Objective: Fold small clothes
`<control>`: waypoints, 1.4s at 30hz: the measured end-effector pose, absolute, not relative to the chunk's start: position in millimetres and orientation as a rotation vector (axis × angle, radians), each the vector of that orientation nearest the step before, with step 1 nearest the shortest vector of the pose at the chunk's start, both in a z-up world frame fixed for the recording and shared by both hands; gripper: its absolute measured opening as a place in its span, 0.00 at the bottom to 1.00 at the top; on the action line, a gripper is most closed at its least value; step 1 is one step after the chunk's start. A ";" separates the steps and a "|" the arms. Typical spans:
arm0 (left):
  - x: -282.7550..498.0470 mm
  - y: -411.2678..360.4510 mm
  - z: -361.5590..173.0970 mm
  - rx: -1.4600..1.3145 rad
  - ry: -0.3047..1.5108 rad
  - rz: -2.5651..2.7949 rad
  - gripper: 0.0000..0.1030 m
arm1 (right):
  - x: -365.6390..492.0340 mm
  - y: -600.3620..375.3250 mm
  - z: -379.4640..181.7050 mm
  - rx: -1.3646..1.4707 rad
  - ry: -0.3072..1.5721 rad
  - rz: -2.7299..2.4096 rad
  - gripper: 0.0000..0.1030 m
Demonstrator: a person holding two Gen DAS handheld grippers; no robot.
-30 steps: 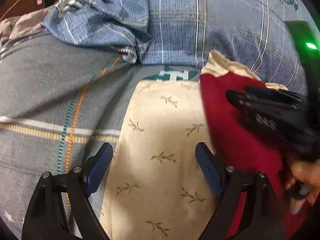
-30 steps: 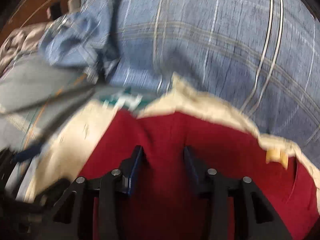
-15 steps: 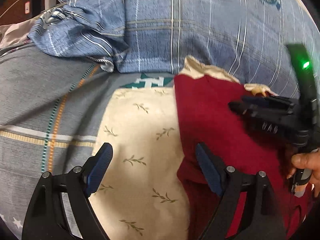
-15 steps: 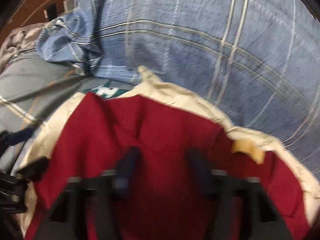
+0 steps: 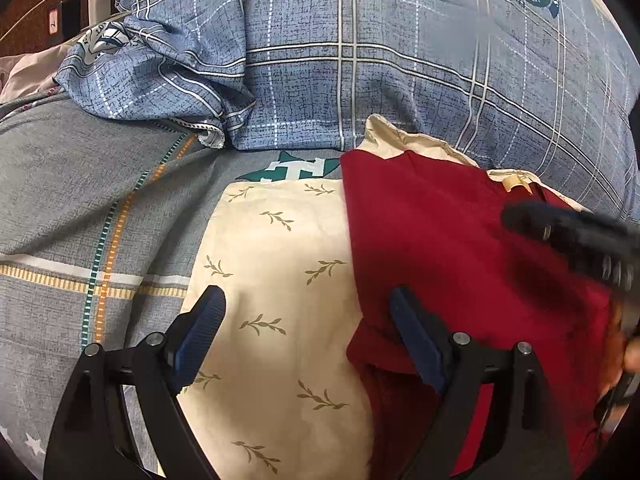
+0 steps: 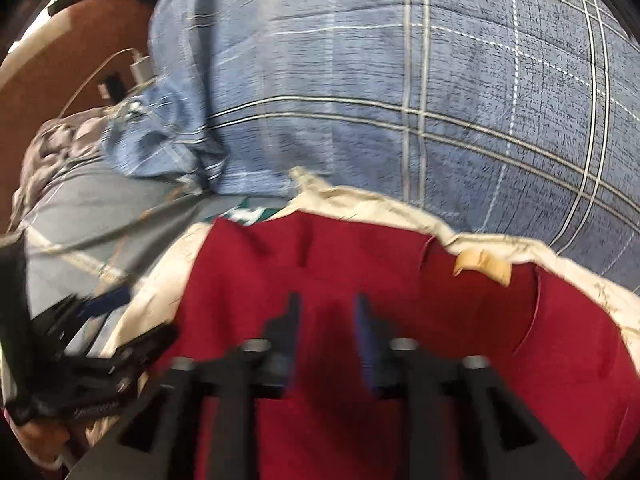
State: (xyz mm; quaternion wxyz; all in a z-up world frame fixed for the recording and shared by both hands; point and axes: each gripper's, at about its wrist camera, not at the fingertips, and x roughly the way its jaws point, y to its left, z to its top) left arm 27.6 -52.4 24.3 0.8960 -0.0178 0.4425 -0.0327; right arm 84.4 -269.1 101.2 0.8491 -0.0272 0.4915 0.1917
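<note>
A dark red garment [image 5: 448, 248] lies folded on a cream leaf-print cloth [image 5: 276, 280] on the bed. My left gripper [image 5: 308, 312] is open above the cream cloth, its right finger at the garment's left edge, holding nothing. My right gripper [image 6: 326, 312] hovers over the red garment [image 6: 400, 340] with its jaws a narrow gap apart; the view is blurred. It shows at the right of the left wrist view [image 5: 568, 236]. A tan label [image 6: 484, 264] sits at the garment's far edge.
A blue plaid duvet [image 5: 400, 60] is heaped behind the garment. A grey striped sheet [image 5: 80, 208] covers the bed to the left. A white charger and cable [image 5: 98, 4] sit by the wooden headboard at the far left.
The red garment's left part has been laid over to the right, uncovering more cream cloth. My right gripper has drawn back to the right. My left gripper stayed open.
</note>
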 end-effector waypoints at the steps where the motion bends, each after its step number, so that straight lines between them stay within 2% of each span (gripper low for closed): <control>1: 26.9 -53.0 24.7 -0.036 0.915 -0.069 0.83 | 80.1 -269.5 99.2 -0.067 1.045 0.405 0.44; 3: 23.9 -54.8 27.0 -0.033 0.904 -0.072 0.83 | 83.1 -263.7 82.1 -0.121 1.100 0.342 0.44; 7: 18.3 -57.7 31.8 -0.026 0.883 -0.095 0.83 | 95.5 -257.1 74.6 -0.164 1.044 0.243 0.41; 9: 16.6 -59.2 34.4 -0.024 0.876 -0.105 0.83 | 93.7 -262.2 79.8 -0.127 1.054 0.226 0.45; 12: 15.6 -60.2 37.3 -0.037 0.868 -0.119 0.83 | 67.4 -272.9 94.3 -0.107 1.059 0.259 0.44; 17: 13.0 -65.7 40.8 -0.061 0.852 -0.151 0.83 | 24.7 -298.9 93.4 -0.157 1.044 0.173 0.55; 19: 12.7 -70.2 40.5 -0.065 0.847 -0.172 0.83 | 21.0 -307.6 85.8 -0.120 1.047 0.170 0.55; 27: 10.4 -99.0 31.1 -0.054 0.861 -0.282 0.83 | -3.2 -357.4 123.0 -0.054 1.005 0.051 0.56; 29: 9.9 -105.3 28.9 -0.045 0.870 -0.296 0.83 | -4.6 -383.3 129.0 -0.034 0.991 -0.030 0.60; 34: 13.1 -111.2 23.6 -0.005 0.892 -0.280 0.83 | 3.1 -448.1 107.2 0.044 1.110 -0.204 0.63; 42: 16.4 -109.9 13.3 0.014 0.927 -0.255 0.88 | -12.1 -456.1 127.0 0.118 1.010 -0.179 0.63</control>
